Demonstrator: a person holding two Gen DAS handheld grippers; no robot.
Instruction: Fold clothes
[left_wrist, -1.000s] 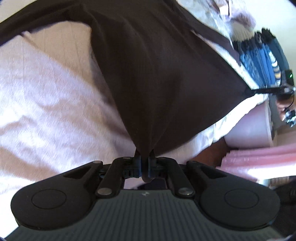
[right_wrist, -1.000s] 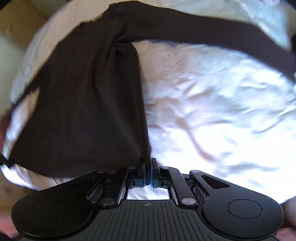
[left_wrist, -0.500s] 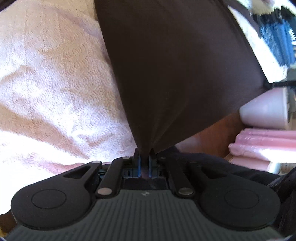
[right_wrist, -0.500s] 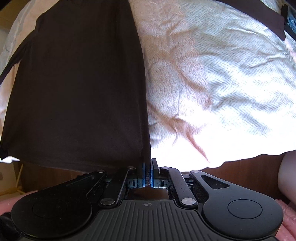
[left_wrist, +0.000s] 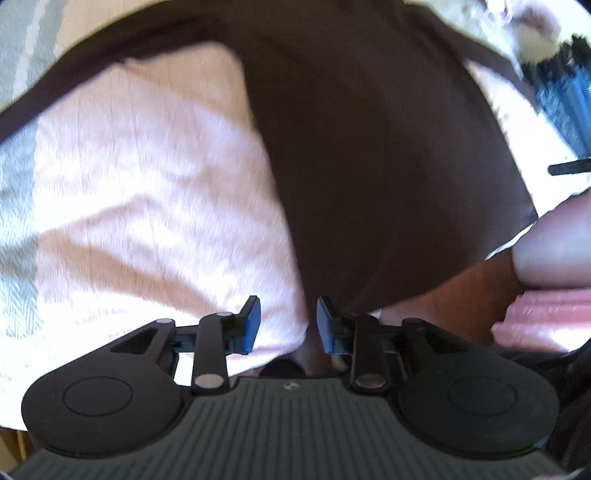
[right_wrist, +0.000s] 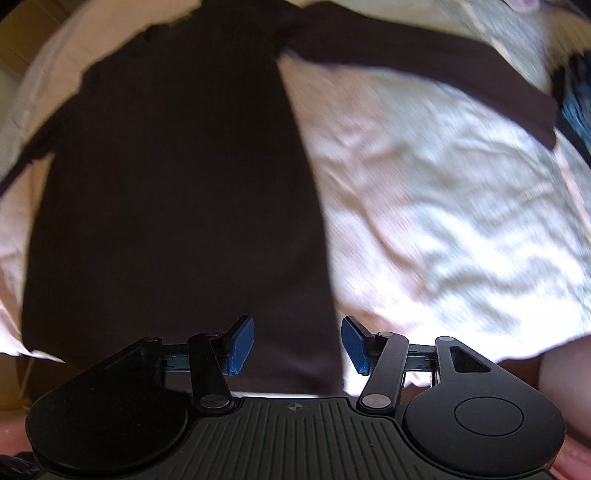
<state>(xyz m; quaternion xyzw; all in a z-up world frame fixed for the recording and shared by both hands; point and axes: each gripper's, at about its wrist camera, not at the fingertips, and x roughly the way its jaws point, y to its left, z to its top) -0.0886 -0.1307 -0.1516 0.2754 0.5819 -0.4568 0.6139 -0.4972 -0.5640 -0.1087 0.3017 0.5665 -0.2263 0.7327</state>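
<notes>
A dark brown long-sleeved garment (left_wrist: 369, 147) lies spread flat on the pale pink bedspread (left_wrist: 147, 206). In the right wrist view the garment (right_wrist: 177, 206) fills the left half, with one sleeve (right_wrist: 424, 74) stretched out to the right. My left gripper (left_wrist: 288, 323) is open and empty, its blue pads just above the garment's near hem corner. My right gripper (right_wrist: 297, 343) is open and empty above the opposite hem corner. The hem hangs slightly over the bed's near edge.
Blue folded clothes (left_wrist: 565, 99) lie at the far right of the bed. Pink foam sheets (left_wrist: 546, 317) and a pale rounded object (left_wrist: 554, 247) sit beside the bed. Bedspread (right_wrist: 443, 206) lies to the right of the garment.
Both grippers were shut on the garment's hem corners and pulled it toward the near edge. Now both have opened and let go, and the garment lies flat.
</notes>
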